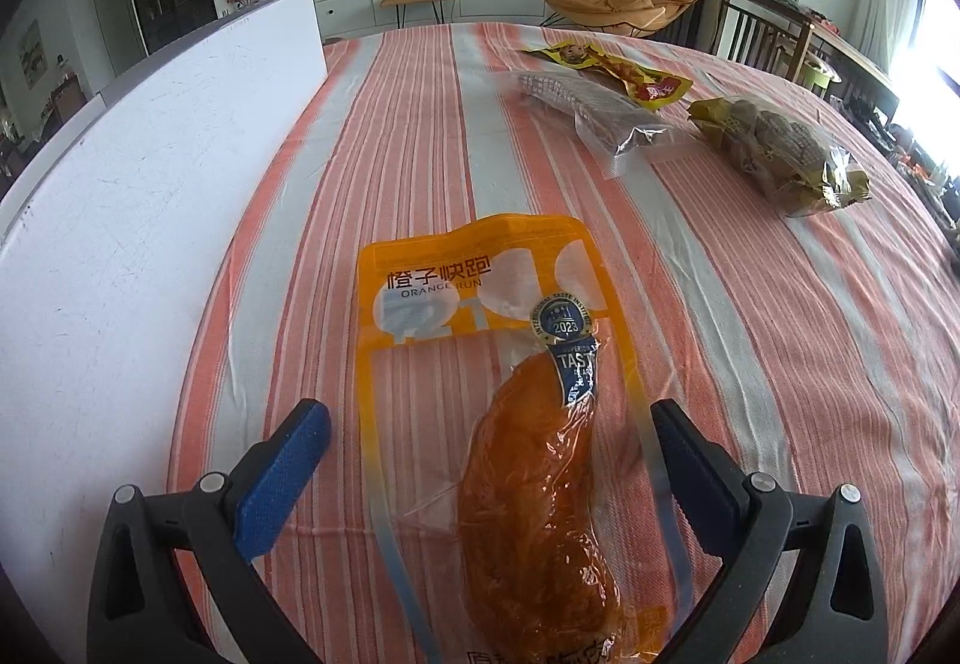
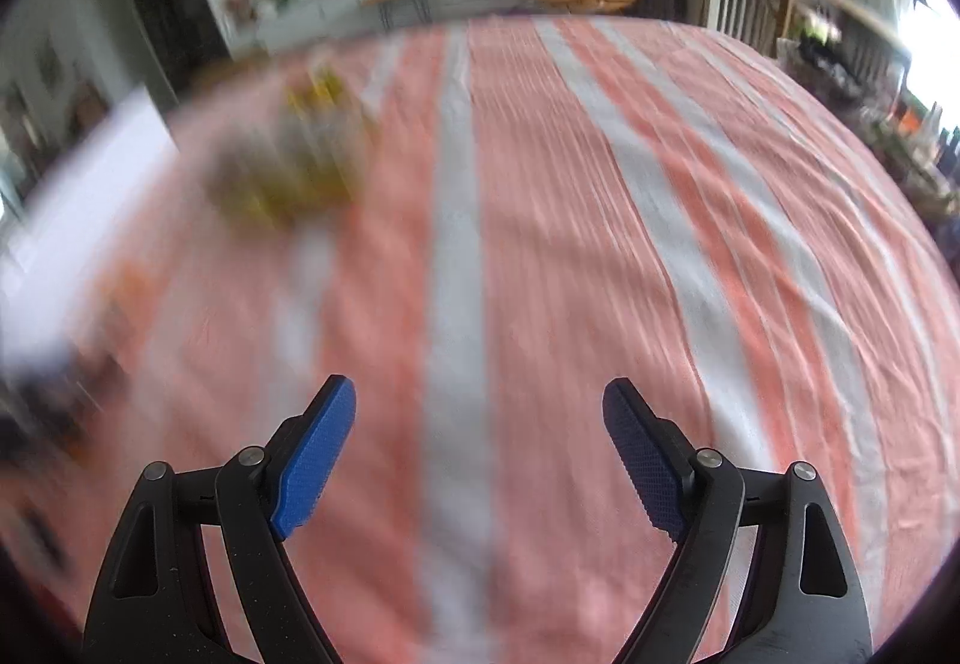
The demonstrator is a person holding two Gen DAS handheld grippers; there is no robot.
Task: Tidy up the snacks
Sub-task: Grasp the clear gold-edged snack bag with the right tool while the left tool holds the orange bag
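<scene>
Pouch (image 1: 480, 364) between left gripper's (image 1: 489, 418) fingers

- Orange snack pouch (image 1: 504, 394) lies flat on the striped cloth nearest the camera, clear window showing a glossy orange-brown piece inside, blue medal sticker on top, printed header pointing away.
- Clear vacuum pack (image 1: 591, 115) with dark contents lies flat farther back to the right, angled across the stripes.
- Yellow-and-red packet (image 1: 606, 70) lies just behind it, overlapping its far edge.
- Crinkled olive-gold bag (image 1: 780, 157) of brownish pieces sits to the right, apart from the others.
</scene>
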